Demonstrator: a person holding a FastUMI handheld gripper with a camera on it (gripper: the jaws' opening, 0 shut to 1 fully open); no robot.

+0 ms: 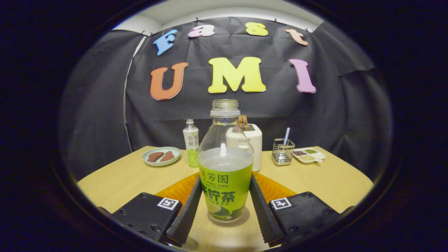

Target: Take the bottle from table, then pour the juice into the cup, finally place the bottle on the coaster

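Note:
A clear, uncapped bottle (225, 168) with a green label stands upright between my fingers, about half full of pale juice. Its base rests on the wooden table (115, 182), with a small shadow under it. My gripper (225, 180) is shut on the bottle: the left finger (189, 206) and the right finger (260, 206) both press against the label's sides. An orange ribbed coaster (175, 190) curves out from behind the bottle on both sides; I cannot tell whether the base touches it. A white cup-like container (257, 141) with a brown handle stands just beyond the bottle, partly hidden.
A second small bottle (191, 145) of green drink stands beyond on the left, next to a pale plate (161, 156) with two brown pieces. On the right are a wire holder (282, 151) with a straw and a small white tray (309, 155) of snacks.

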